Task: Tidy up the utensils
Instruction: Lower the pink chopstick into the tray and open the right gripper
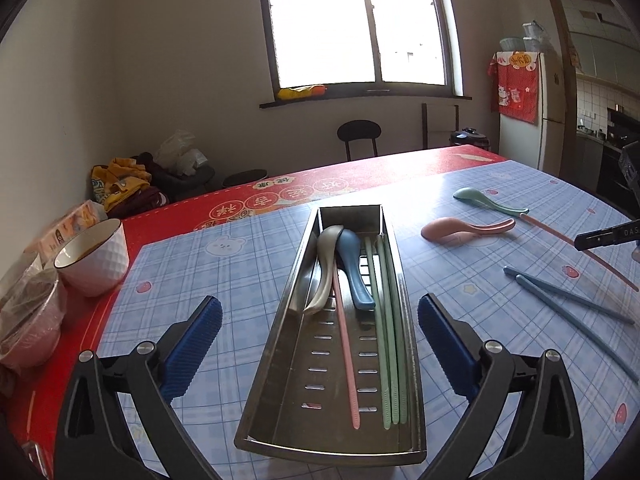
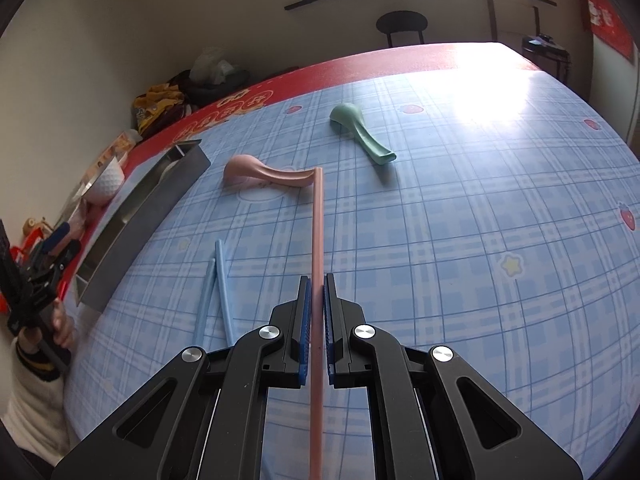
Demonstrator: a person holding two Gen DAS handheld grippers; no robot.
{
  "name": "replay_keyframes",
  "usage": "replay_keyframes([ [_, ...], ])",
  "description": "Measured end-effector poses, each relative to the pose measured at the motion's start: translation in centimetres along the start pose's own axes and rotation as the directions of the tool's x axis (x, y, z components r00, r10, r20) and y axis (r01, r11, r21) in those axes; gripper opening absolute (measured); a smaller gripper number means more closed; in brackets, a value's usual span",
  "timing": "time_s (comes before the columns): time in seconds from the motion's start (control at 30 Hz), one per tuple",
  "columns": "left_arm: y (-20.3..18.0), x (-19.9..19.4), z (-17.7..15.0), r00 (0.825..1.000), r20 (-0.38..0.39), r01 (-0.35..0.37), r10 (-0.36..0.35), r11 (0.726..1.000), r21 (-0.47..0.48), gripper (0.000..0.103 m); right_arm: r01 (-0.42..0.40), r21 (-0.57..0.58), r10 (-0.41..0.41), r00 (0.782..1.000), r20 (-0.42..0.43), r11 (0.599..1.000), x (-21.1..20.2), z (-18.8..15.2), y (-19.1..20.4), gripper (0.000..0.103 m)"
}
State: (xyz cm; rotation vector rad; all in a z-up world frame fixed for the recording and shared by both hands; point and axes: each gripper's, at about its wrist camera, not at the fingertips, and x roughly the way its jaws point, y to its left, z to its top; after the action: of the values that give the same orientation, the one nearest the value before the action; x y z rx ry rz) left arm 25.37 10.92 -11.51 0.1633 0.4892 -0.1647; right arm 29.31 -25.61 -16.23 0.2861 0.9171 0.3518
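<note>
right gripper (image 2: 316, 308) clamps pink chopstick (image 2: 318, 220) | left gripper (image 1: 320, 320) wide, empty over tray (image 1: 296, 248) | we keep stick level, lay beside its mate

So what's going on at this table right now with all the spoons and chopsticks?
A person is sorting utensils into a metal tray with two handheld grippers. The right gripper is clamped on a pink chopstick. The left gripper hangs open over the tray with nothing between its fingers. The tray holds a grey spoon, a dark blue spoon, a pink chopstick and green chopsticks. A pink spoon, a green spoon and two blue chopsticks lie on the table.
</note>
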Motion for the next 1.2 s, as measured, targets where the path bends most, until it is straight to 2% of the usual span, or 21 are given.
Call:
replay_keyframes([
  [0.2, 2.1, -0.5, -0.3, 0.998, 0.012, 0.062, -0.061, 0.993, -0.104, 0.097, -0.042, 0.109, 0.047, 0.998, -0.046, 0.993, 1.6, 2.0, 2.6, 0.006],
  [0.37, 4.7, -0.6, -0.4, 0.998, 0.013, 0.063, -0.062, 0.969, -0.239, 0.097, -0.098, 0.156, 0.110, 0.991, -0.071, 0.983, 4.5, 3.9, 7.8, 0.006],
  [0.5, 6.3, -0.2, -0.7, 0.999, -0.014, 0.027, -0.034, 0.949, -0.315, 0.097, -0.156, 0.170, 0.168, 0.984, -0.059, 0.973, 6.1, 5.9, 12.3, 0.006],
  [0.63, 6.9, -0.3, -0.8, 1.000, -0.026, -0.006, -0.003, 0.940, -0.340, 0.097, -0.177, 0.209, 0.197, 0.978, -0.074, 0.962, 8.2, 7.3, 15.9, 0.006],
  [0.73, 7.3, -0.6, -0.9, 1.000, -0.020, -0.020, 0.014, 0.939, -0.344, 0.097, -0.156, 0.239, 0.182, 0.979, -0.090, 0.958, 9.7, 7.8, 17.5, 0.006],
  [0.97, 7.4, -0.7, -0.8, 1.000, -0.019, -0.017, 0.011, 0.936, -0.351, 0.097, -0.080, 0.357, 0.123, 0.987, -0.100, 0.931, 12.3, 7.6, 18.1, 0.006],
  [1.2, 7.0, -0.9, -0.7, 1.000, -0.012, -0.004, 0.000, 0.940, -0.341, 0.097, -0.057, 0.424, 0.110, 0.989, -0.101, 0.904, 13.4, 7.5, 18.7, 0.006],
])
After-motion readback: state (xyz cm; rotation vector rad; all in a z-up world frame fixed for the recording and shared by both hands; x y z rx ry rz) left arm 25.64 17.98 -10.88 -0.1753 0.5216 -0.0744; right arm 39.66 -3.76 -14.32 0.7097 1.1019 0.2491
